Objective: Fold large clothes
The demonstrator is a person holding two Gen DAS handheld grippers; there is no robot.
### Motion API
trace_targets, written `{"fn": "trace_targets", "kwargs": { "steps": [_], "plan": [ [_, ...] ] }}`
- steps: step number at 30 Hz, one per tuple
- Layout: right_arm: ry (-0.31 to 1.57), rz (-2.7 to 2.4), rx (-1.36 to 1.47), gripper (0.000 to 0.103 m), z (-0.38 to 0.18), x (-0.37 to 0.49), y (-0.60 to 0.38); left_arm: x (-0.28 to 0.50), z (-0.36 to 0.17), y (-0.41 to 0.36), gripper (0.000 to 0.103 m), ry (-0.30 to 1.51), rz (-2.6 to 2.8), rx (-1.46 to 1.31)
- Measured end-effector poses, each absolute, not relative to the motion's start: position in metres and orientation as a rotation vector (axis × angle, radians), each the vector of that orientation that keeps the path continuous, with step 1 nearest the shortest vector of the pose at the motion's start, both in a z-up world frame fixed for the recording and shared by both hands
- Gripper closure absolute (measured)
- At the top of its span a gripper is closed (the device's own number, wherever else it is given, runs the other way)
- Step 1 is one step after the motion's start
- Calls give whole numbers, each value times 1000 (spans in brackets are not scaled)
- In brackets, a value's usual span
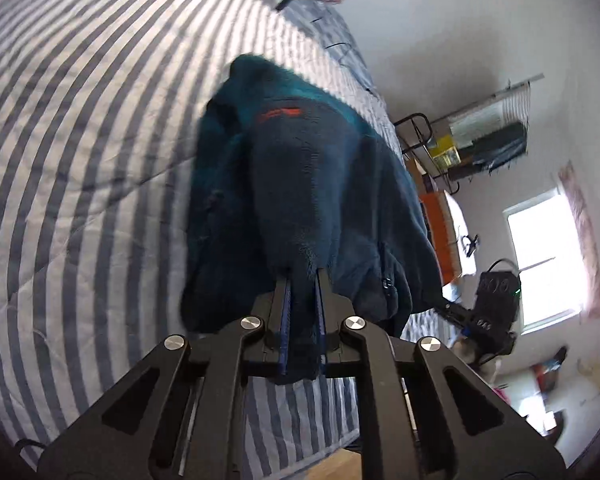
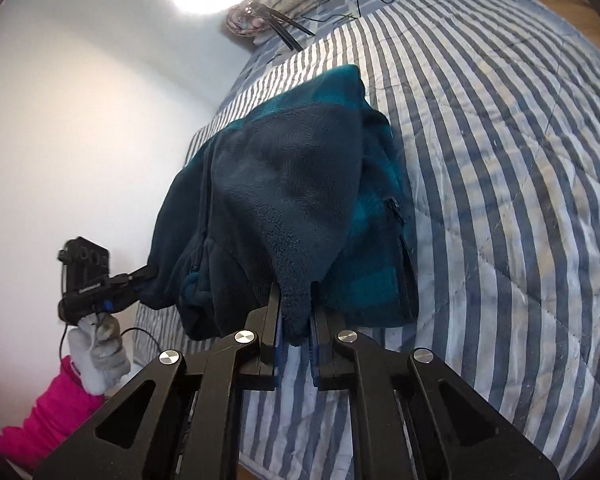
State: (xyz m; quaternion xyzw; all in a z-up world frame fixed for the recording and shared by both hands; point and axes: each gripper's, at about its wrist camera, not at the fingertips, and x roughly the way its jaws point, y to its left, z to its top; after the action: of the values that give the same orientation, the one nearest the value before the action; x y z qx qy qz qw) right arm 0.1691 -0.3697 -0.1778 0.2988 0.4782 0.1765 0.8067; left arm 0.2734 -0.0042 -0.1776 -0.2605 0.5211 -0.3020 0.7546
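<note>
You had the left tool (image 1: 302,296) and right tool (image 2: 295,312) each clamped tight on 1 bunched edge of the teal fleece jacket (image 1: 300,200), holding it raised over the striped bed (image 1: 80,140), probably so the fold would land flat.

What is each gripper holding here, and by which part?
Both hold the dark teal fleece jacket. The left gripper and the right gripper each pinch a fold of its near edge, lifting it off the striped quilt.
</note>
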Motion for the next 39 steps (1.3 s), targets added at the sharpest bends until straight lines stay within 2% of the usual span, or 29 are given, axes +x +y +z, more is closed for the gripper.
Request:
{"fn": "trace_targets", "kwargs": {
  "steps": [6, 9, 12, 13, 14, 16, 18, 21, 24, 26, 30, 31, 32, 34, 39],
  "plan": [
    [971, 385, 539, 96, -136, 153, -381, 255, -157, -14, 96, 1106, -661, -501],
    [1018, 339, 529, 96, -156, 155, -381, 260, -195, -16, 96, 1185, -560, -394],
    [1110, 270, 448, 96, -191, 161, -370, 261, -216, -13, 95, 1218, -539, -439],
    [1115, 266, 441, 96, -195, 159, -369, 259, -209, -16, 95, 1198, -536, -396],
    [1115, 261, 431, 91, -193, 159, -366, 255, -201, -19, 94, 1183, -535, -360],
    [1118, 270, 412, 91, -184, 160, -365, 249, -186, -21, 92, 1160, -530, -304],
    [1094, 268, 340, 90, -164, 159, -362, 250, -172, -23, 82, 1136, -530, -286],
    [1030, 249, 159, 88, -131, 149, -352, 236, -136, -21, 79, 1025, -499, -214],
    [932, 263, 31, 76, -106, 146, -340, 235, -110, -23, 79, 923, -445, -176],
    [868, 280, 30, 59, -94, 154, -336, 242, -101, -27, 79, 879, -427, -166],
    [838, 335, 96, 60, -80, 197, -321, 276, -94, -41, 79, 895, -430, -188],
    [847, 340, 106, 66, -78, 204, -319, 288, -94, -54, 79, 909, -443, -182],
    [857, 345, 124, 78, -79, 219, -315, 294, -95, -59, 79, 912, -450, -179],
    [884, 368, 162, 84, -85, 246, -312, 316, -99, -79, 79, 923, -452, -171],
    [920, 385, 199, 85, -108, 308, -290, 356, -113, -119, 79, 958, -468, -135]
  ]
}}
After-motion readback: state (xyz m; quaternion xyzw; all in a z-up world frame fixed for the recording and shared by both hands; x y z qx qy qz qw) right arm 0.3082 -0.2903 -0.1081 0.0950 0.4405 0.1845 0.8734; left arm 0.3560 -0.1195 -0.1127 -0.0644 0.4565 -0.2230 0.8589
